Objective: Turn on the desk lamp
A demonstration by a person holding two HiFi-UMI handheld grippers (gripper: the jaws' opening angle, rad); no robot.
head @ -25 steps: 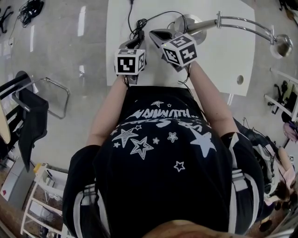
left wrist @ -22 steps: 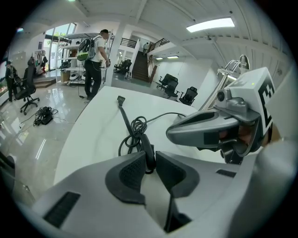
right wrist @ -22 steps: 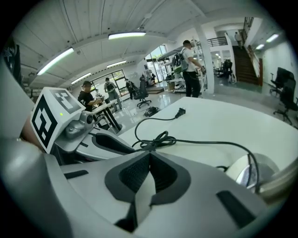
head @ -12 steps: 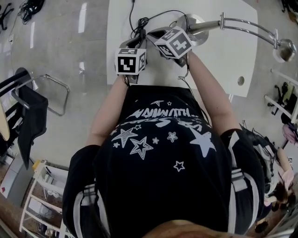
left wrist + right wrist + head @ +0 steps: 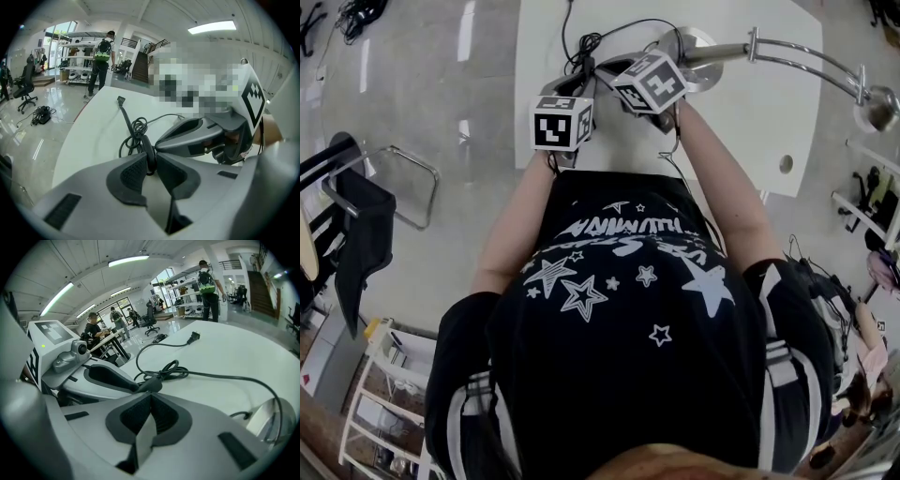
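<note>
The chrome desk lamp stands at the table's far side, with its round base [image 5: 701, 49] and long arm [image 5: 802, 49]. The lamp head [image 5: 876, 99] hangs past the right edge. A black cord [image 5: 133, 126] runs from the lamp in a coil, and its unplugged plug [image 5: 121, 99] lies on the table. My left gripper [image 5: 150, 161] is shut on the cord's black inline switch [image 5: 149, 151]. My right gripper [image 5: 150, 399] is shut, and its tip rests against that same switch [image 5: 151, 384]. In the head view the left gripper [image 5: 572, 86] and the right gripper [image 5: 607, 67] meet over the cord.
The white table [image 5: 741, 122] has a cable hole [image 5: 786, 163] near its right front corner. A black chair [image 5: 356, 220] stands on the floor to the left. Several people are in the room beyond the table [image 5: 208, 284].
My right gripper has moved a little away from the person and to the left, onto the cord switch. The left gripper has stayed where it was, still pinching the switch.
</note>
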